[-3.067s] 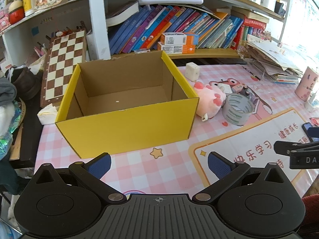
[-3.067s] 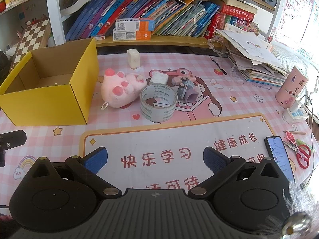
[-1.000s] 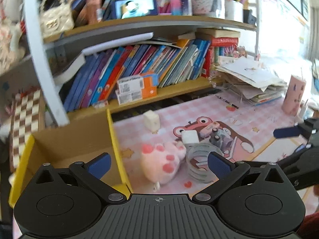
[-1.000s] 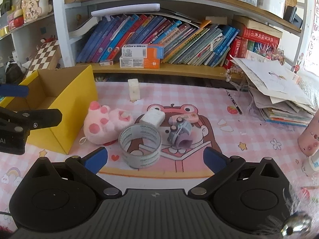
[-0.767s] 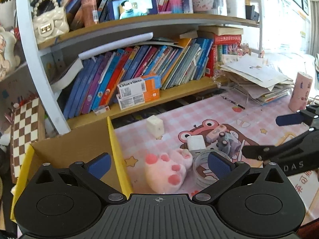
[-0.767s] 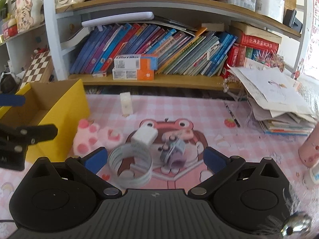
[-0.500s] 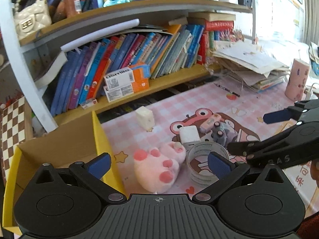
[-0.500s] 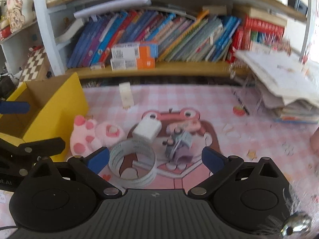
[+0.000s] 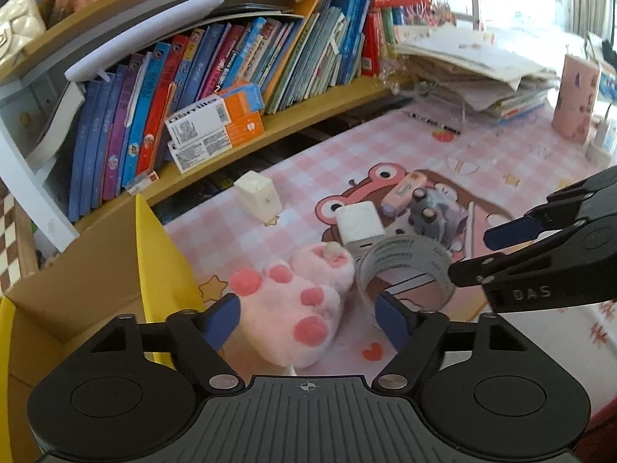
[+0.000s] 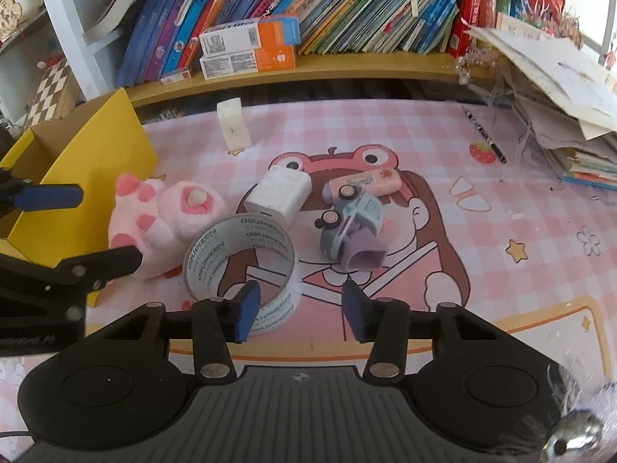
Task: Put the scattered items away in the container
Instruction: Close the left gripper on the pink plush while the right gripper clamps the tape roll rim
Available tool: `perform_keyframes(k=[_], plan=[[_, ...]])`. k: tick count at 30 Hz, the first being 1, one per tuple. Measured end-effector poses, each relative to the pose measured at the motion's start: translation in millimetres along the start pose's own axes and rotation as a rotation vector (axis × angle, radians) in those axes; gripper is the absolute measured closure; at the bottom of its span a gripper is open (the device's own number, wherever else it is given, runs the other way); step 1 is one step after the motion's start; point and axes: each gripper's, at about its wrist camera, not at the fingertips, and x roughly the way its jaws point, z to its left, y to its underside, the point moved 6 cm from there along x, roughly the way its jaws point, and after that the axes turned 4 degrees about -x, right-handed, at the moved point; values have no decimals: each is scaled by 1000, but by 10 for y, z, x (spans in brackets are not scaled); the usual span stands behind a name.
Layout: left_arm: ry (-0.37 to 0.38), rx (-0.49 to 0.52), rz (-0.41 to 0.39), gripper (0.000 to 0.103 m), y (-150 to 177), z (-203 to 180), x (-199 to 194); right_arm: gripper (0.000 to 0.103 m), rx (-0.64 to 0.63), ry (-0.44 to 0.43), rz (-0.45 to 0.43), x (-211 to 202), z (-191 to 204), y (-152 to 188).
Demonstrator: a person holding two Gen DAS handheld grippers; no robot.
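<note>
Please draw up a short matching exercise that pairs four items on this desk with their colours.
Items:
1. plush paw
2. tape roll
3. cardboard box
4. charger block

Colours:
A. white
B. pink
C. yellow outside
D. clear with printed lettering

Pairs: 1-B, 2-D, 3-C, 4-A

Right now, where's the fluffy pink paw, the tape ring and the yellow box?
pink plush paw [image 9: 293, 305]: left wrist view, on its fluffy sole.
tape roll [image 10: 239, 247]: right wrist view, on its outer band.
yellow box [image 10: 104, 142]: right wrist view, on its side wall.
</note>
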Motion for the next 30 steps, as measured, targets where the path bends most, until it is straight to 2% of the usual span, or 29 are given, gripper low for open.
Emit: perform_keyframes(k=[2,3,4,9,15,19,22,26,30], plan=[[-7,35,10,48,15,-21,39,64,3,-9,9,36,3,7],[-8,49,17,59,27,-29,55,67,1,-16,12,48,15,6],[-10,58,26,63,43,-31,68,69,0,-22,14,60,25,2],[-13,89,57,70,117,-50,131,75,-7,-41,24,127,75,-14],[-28,82,64,72,180,-53,185,76,-26,-49,40,230,124,-31],[-41,84,60,72,203,-37,212,76,-40,-44,45,283,140,-42],[-51,86,52,77,211,-25,239,76,-42,-41,52,324,135,-44],[-57,86,40,78,225,-2,268,77,-45,-39,58,368,133,-44],[-49,74,36,81,233,40,261,82,-32,-42,68,416,112,-26]])
